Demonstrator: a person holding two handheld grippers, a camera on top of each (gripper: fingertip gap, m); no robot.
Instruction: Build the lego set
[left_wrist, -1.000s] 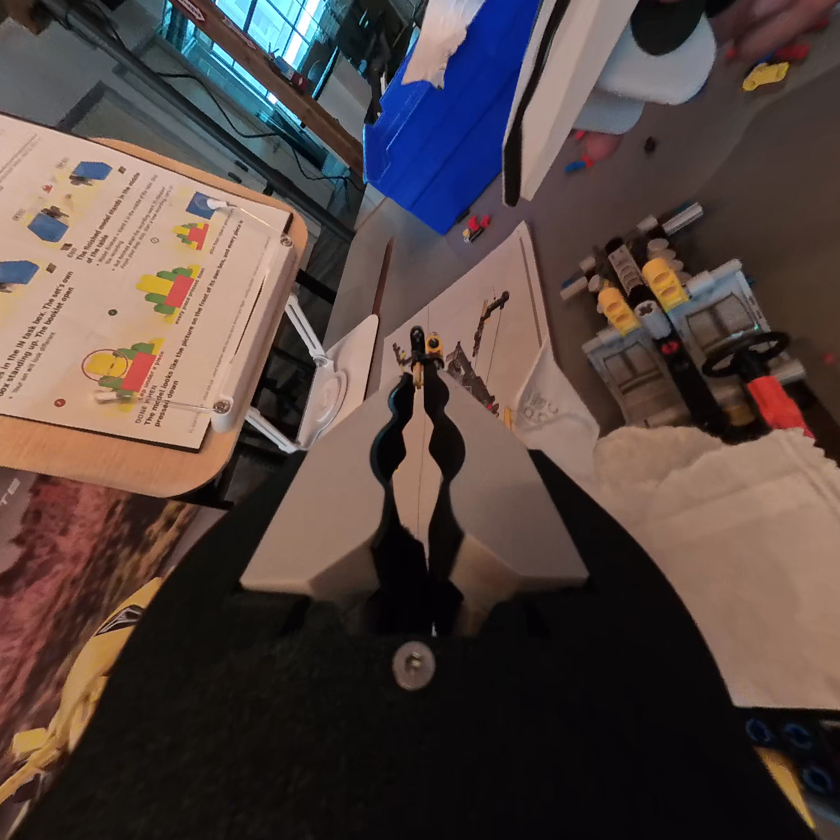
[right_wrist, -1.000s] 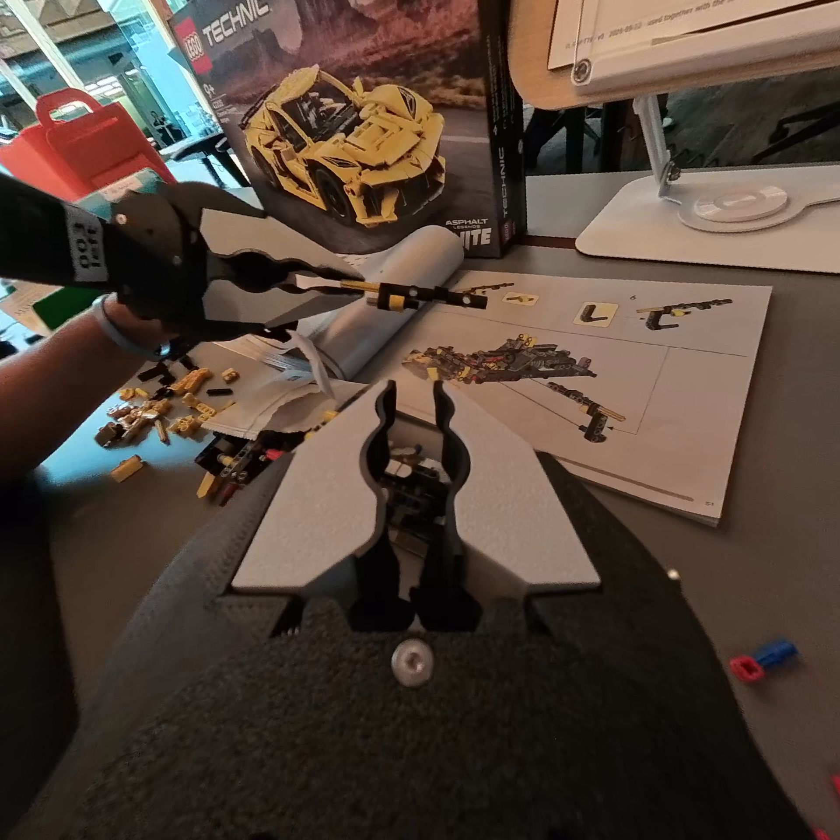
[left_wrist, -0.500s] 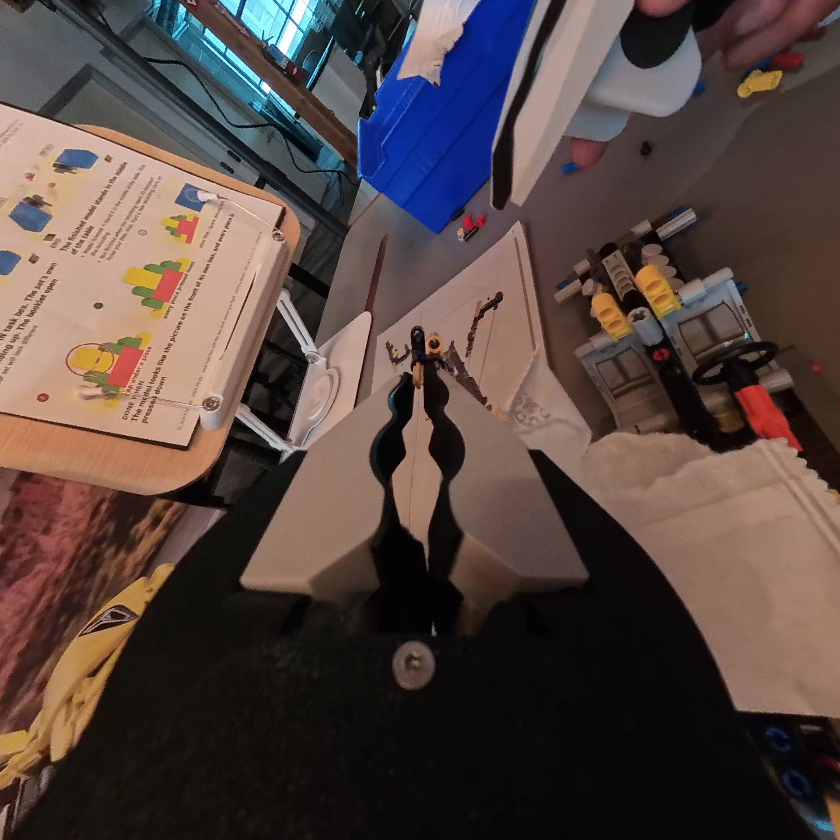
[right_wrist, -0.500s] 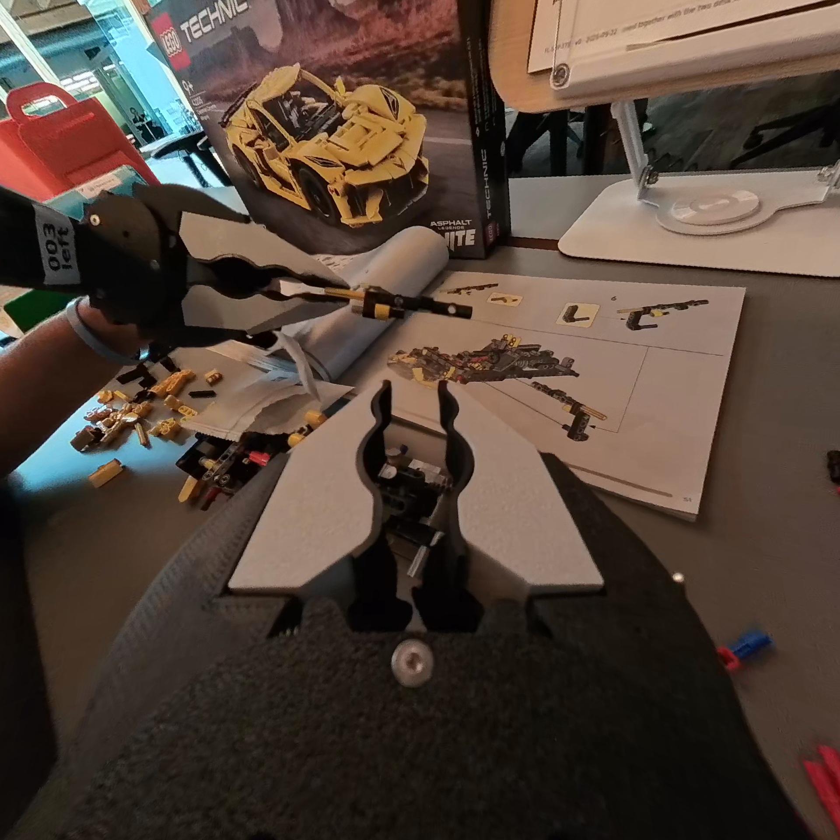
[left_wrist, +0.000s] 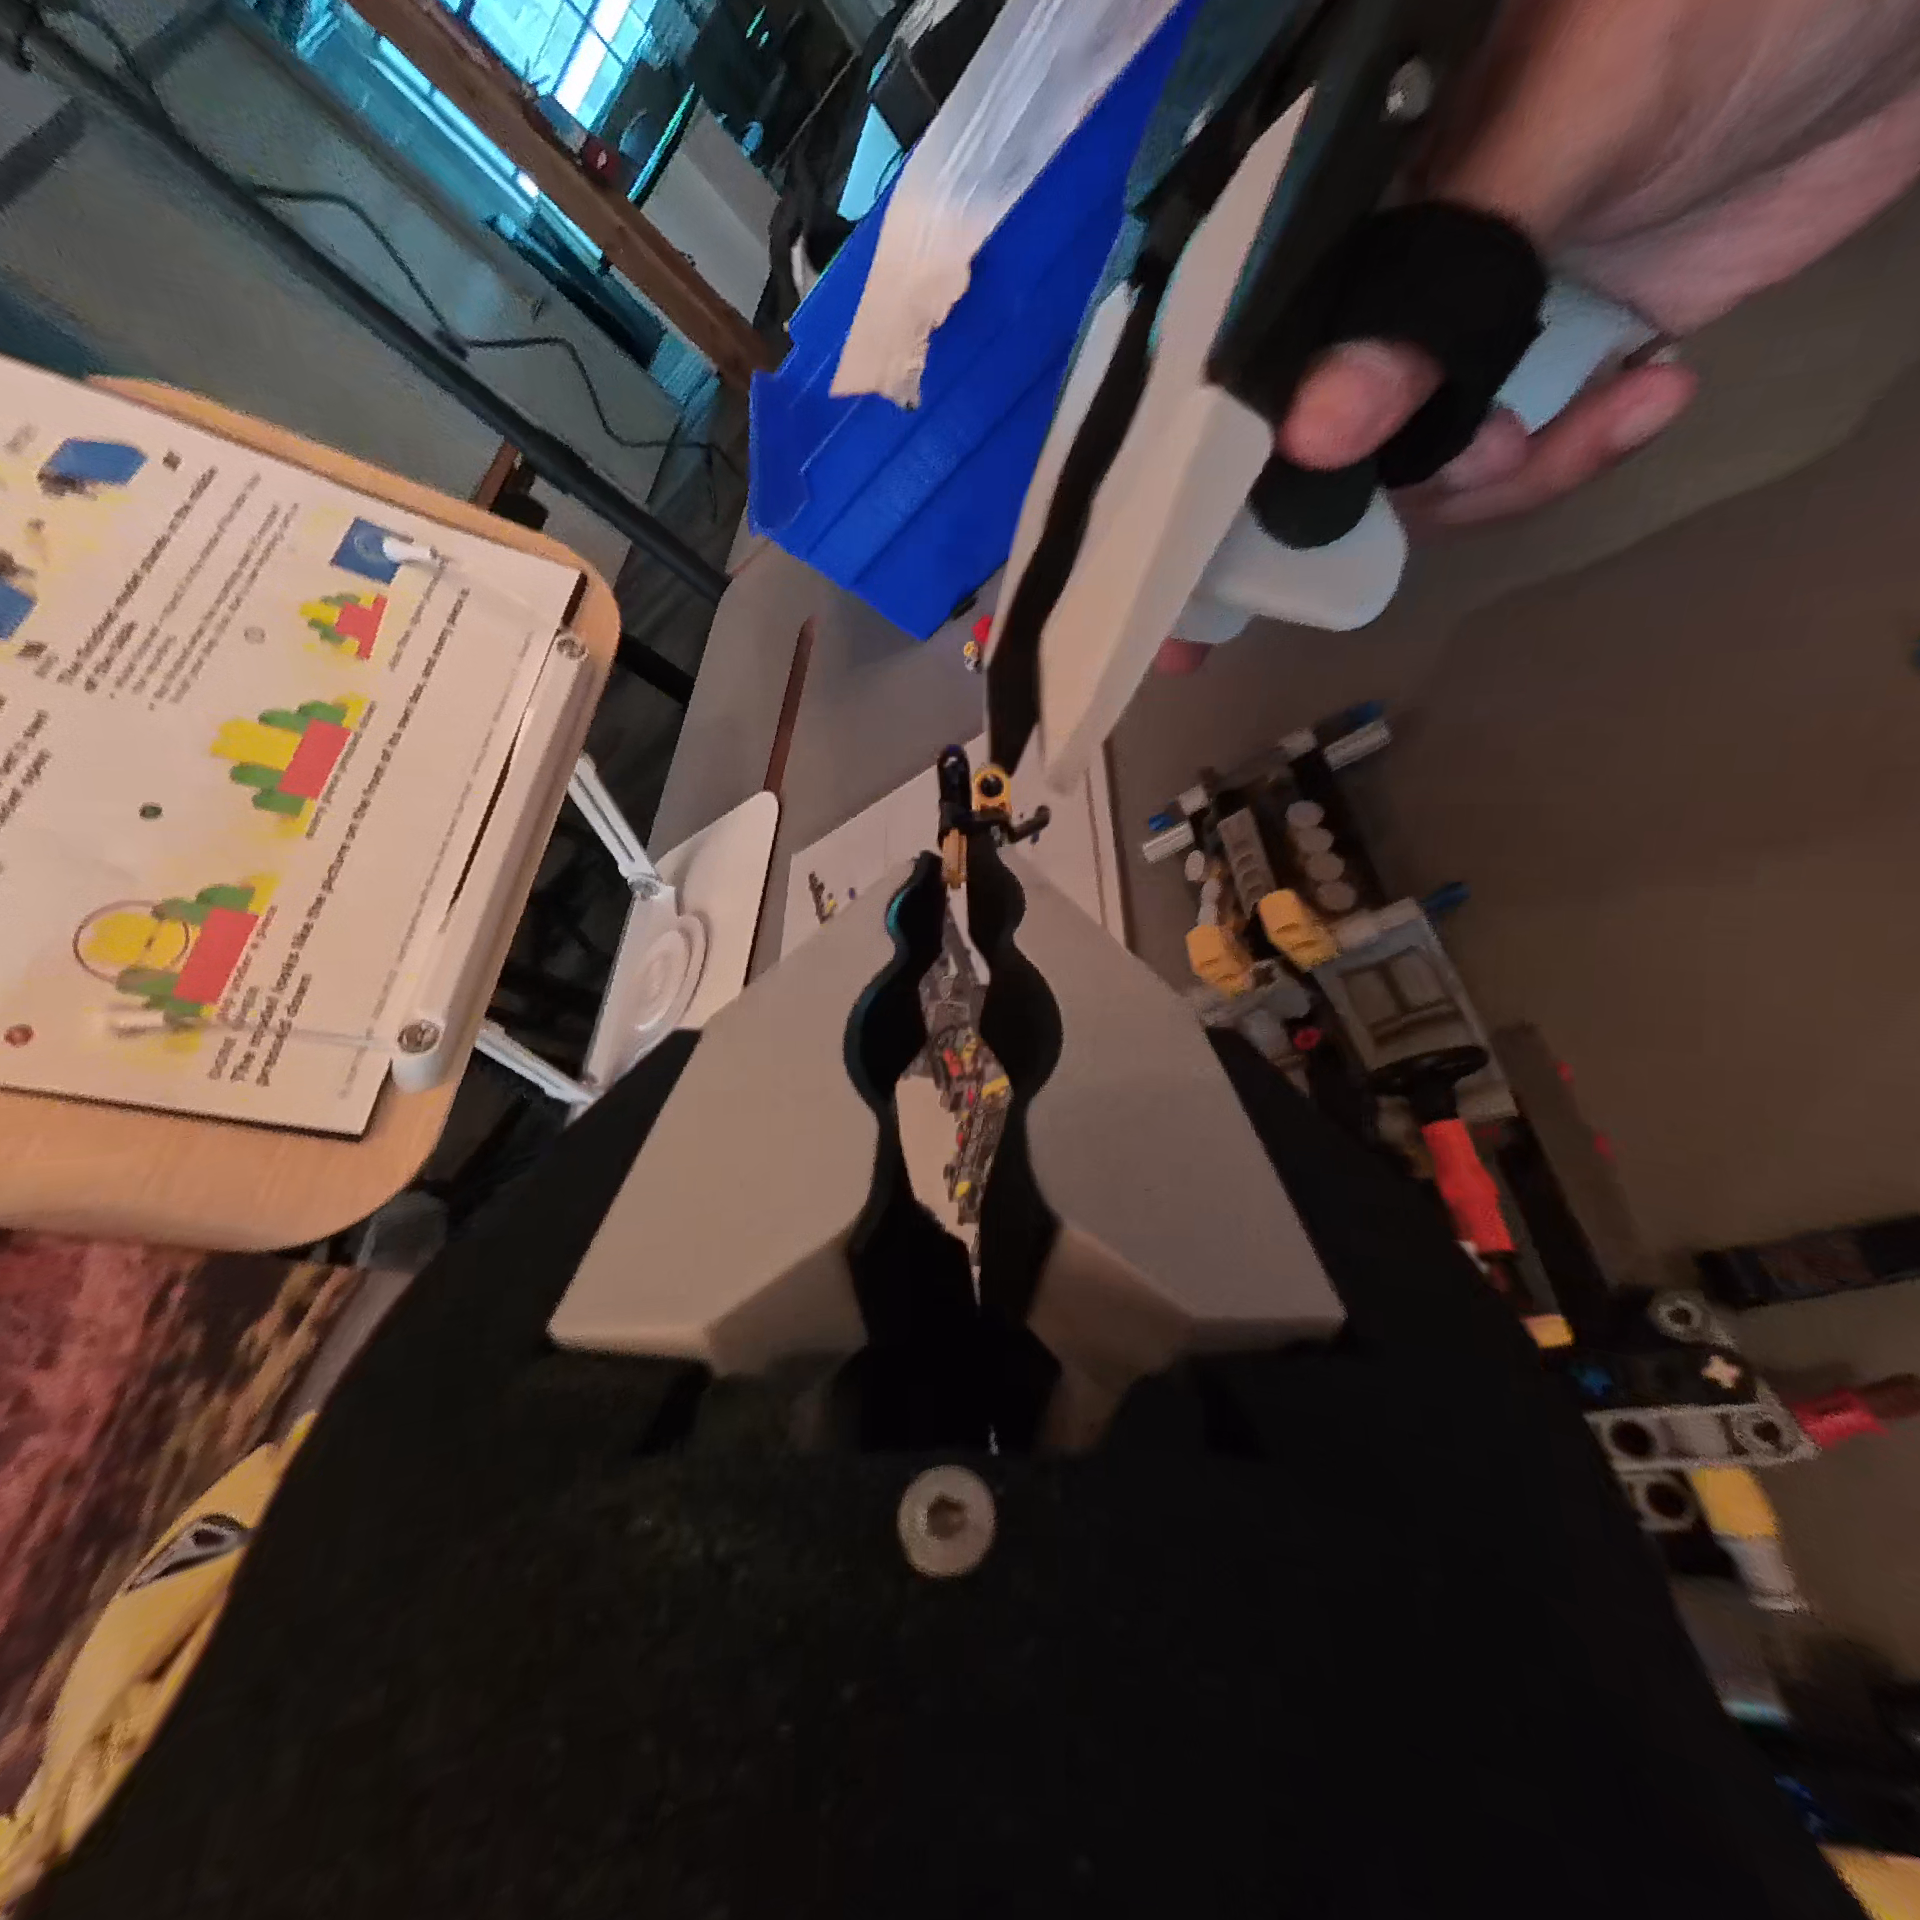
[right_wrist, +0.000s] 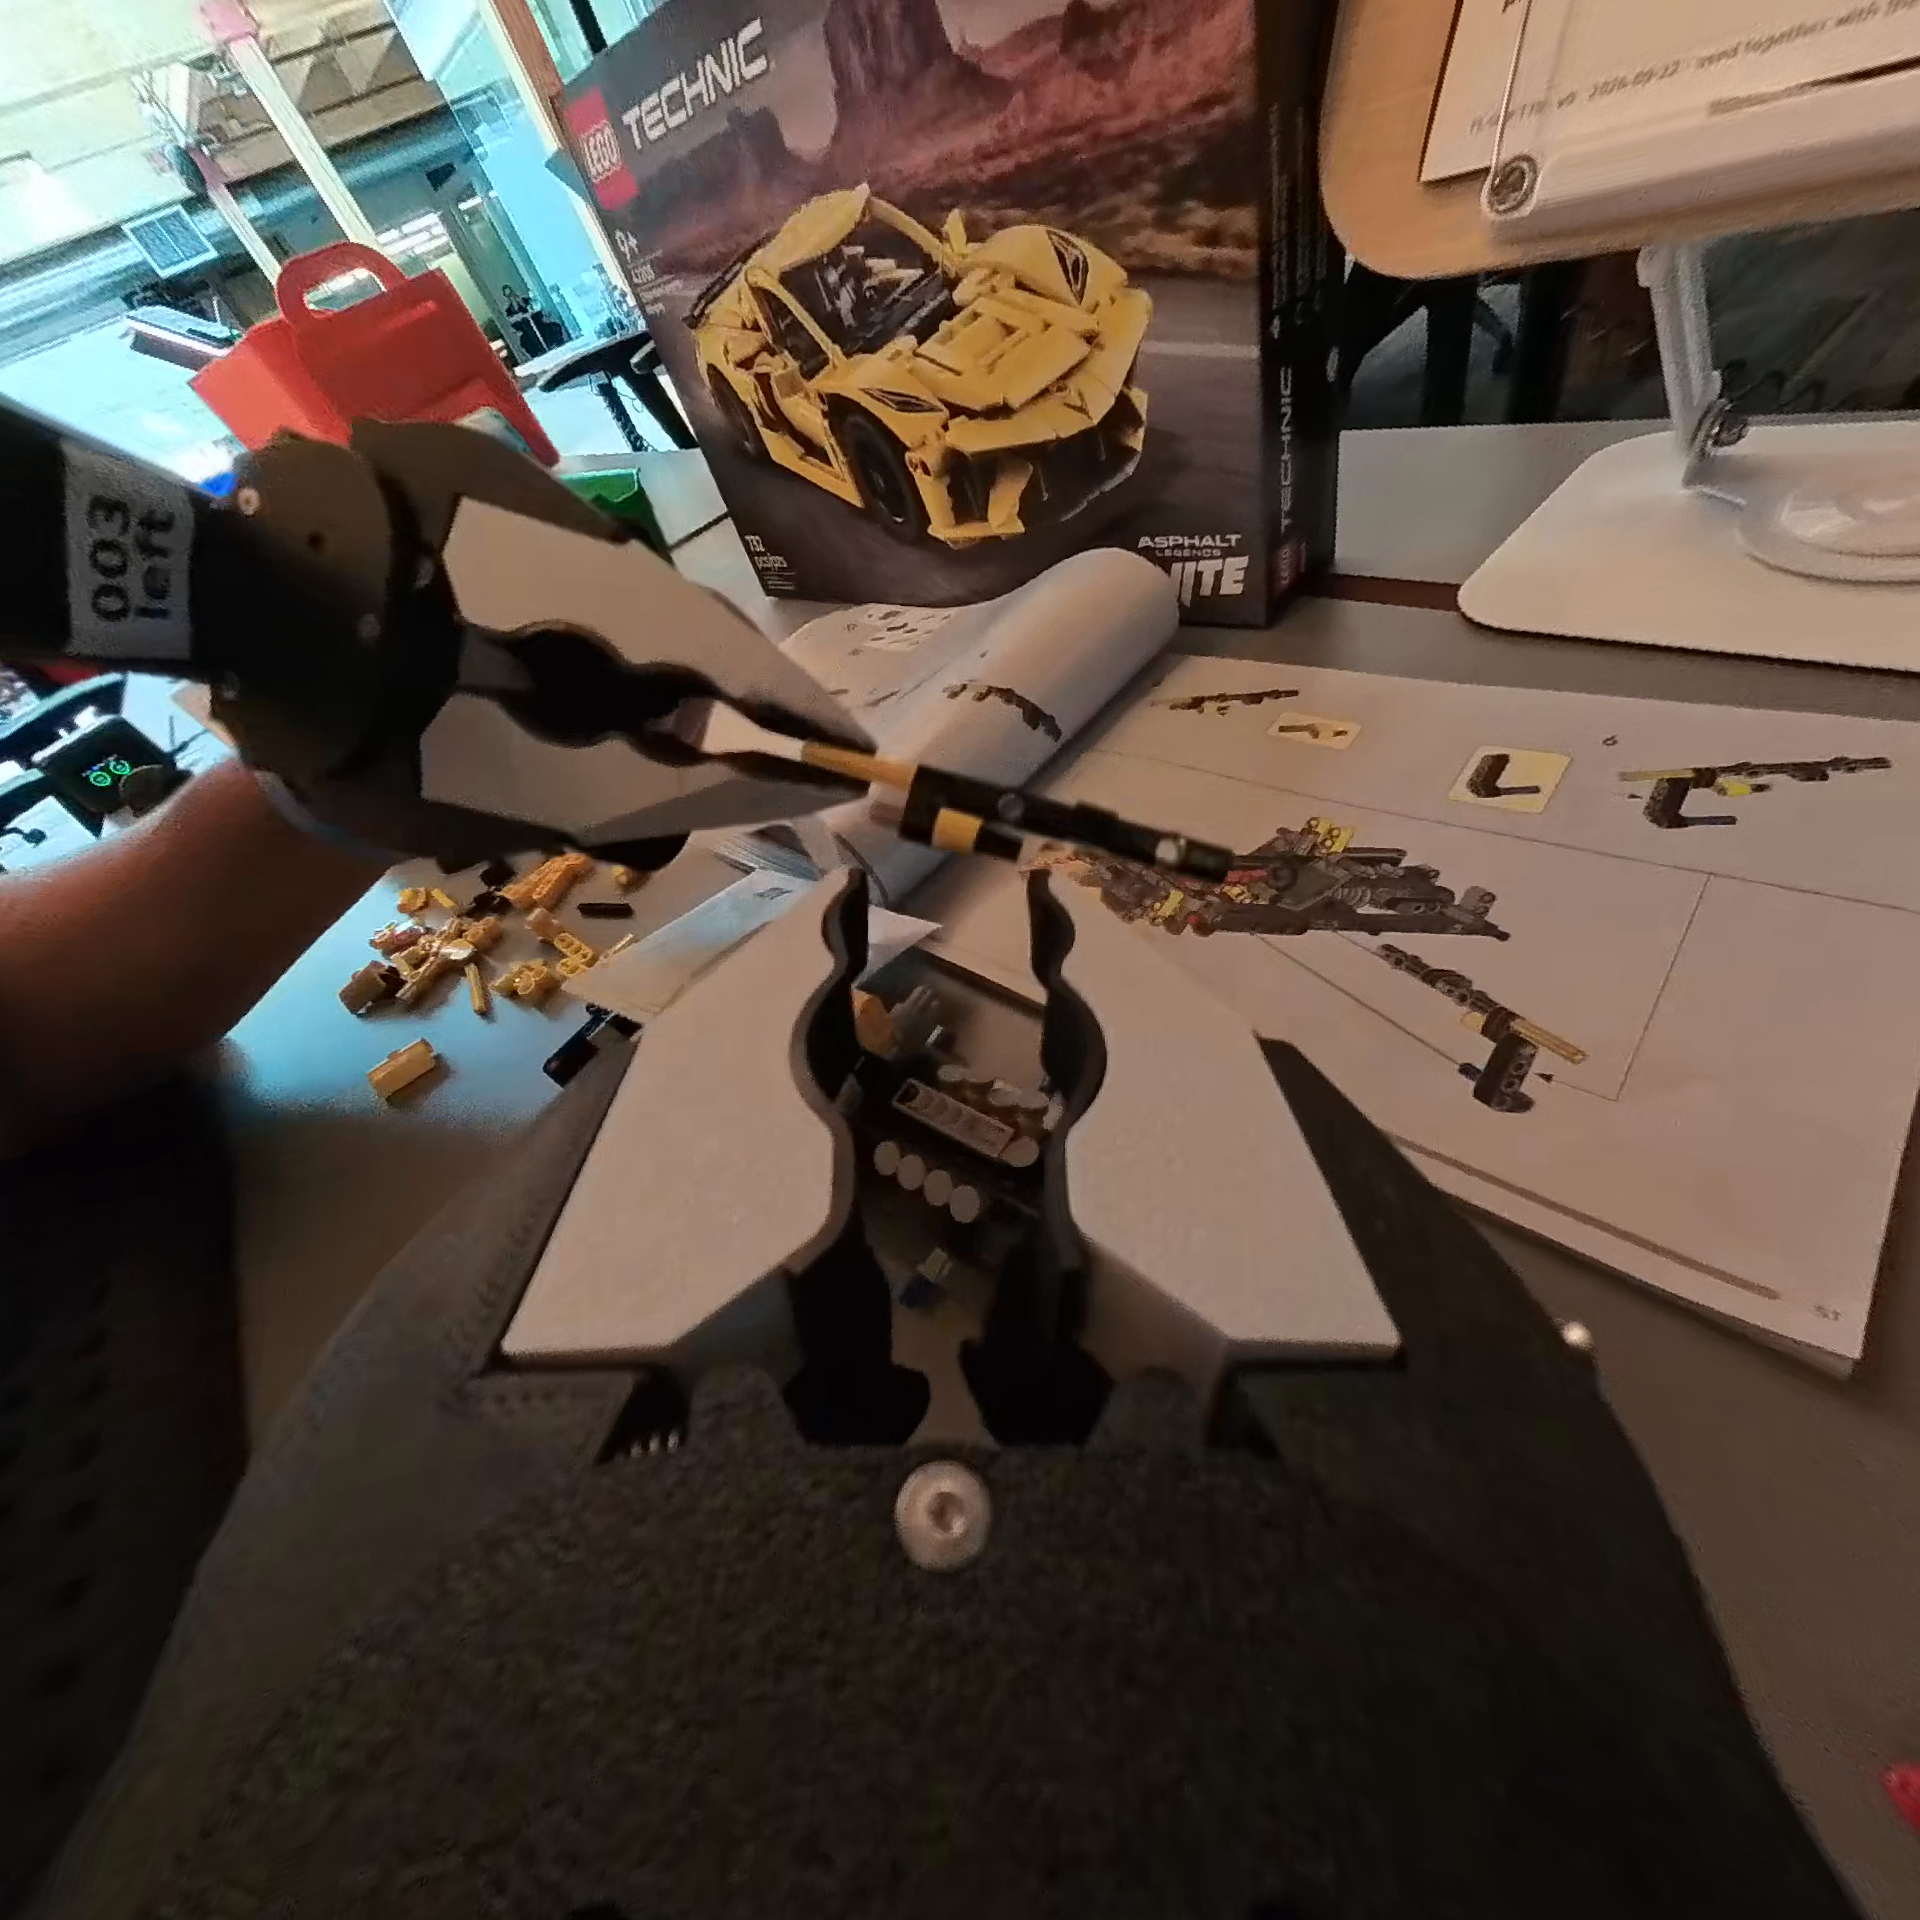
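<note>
The left gripper (right_wrist: 868, 774) is clenched on a thin axle assembly (right_wrist: 1023, 819), held in air over the booklet (right_wrist: 1558, 987); it looks light, stiff, easily twisted. The right gripper (right_wrist: 940, 899) is released, empty, just below; I would take the black end

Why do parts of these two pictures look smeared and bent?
Left wrist view: the instruction sheet and the hand on the right gripper are motion-blurred, and the wide lens bends the edges. Right wrist view: sharper at the axle piece, while the forearm and left gripper look soft.
</note>
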